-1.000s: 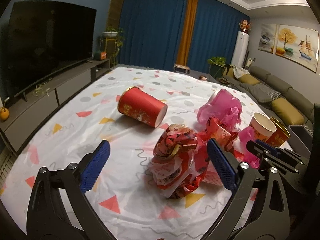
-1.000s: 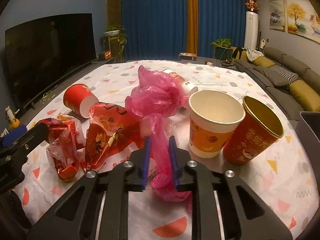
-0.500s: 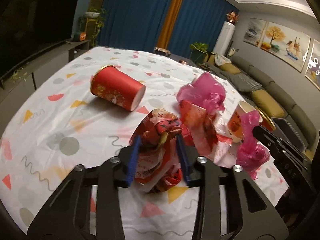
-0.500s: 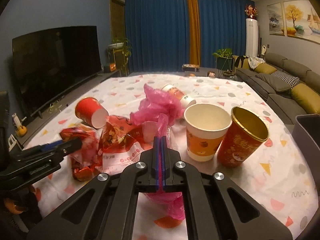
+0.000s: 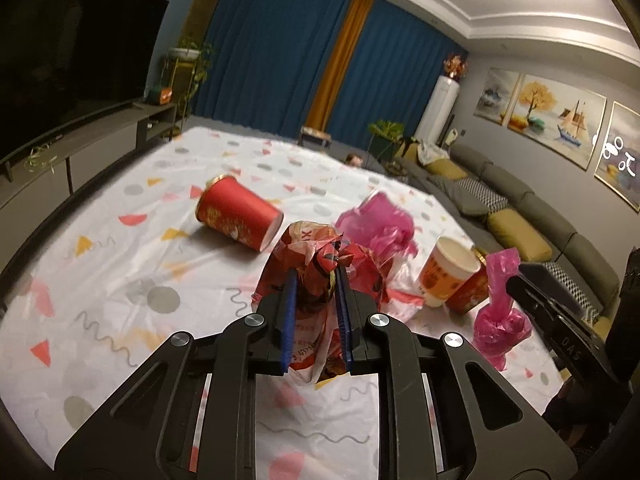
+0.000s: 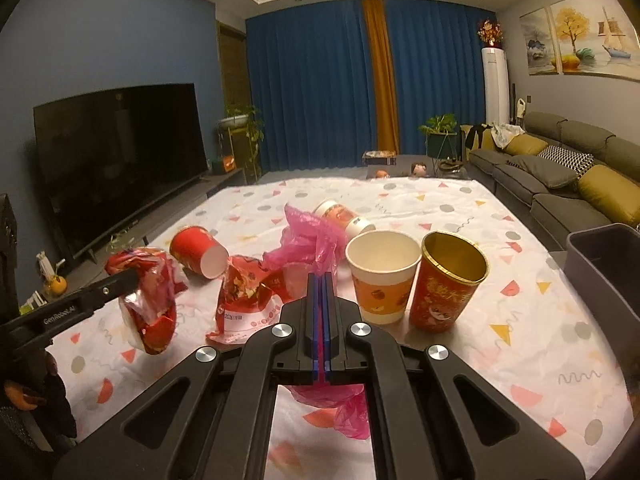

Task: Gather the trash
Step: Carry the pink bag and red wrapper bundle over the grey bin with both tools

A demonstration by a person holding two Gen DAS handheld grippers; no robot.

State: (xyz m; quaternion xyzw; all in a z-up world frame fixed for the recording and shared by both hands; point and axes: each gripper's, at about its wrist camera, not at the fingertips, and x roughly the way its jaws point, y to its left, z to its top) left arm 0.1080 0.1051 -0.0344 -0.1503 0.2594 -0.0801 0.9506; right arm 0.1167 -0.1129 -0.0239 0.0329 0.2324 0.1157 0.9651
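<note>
Left gripper (image 5: 316,280) clamped on crumpled red wrapper (image 5: 320,258), lifted clear of tablecloth (image 5: 120,280). Tipped red paper cup (image 5: 236,218) at 10 o'clock of wrapper. Right gripper (image 6: 322,280) pinched tight on pink plastic bag (image 6: 340,400), hanging below fingers. White-orange cup (image 6: 382,276) upright at 1 o'clock, touching gold-rimmed red cup (image 6: 450,280). Grey bin (image 6: 604,264) at 3 o'clock.

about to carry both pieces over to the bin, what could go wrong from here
The pink plastic bag in the right gripper hangs low, so it may snag the white paper cup or the red and gold cup, both upright nearby. The left gripper pinches only part of the crumpled red wrapper; the slick film could slip free.
</note>
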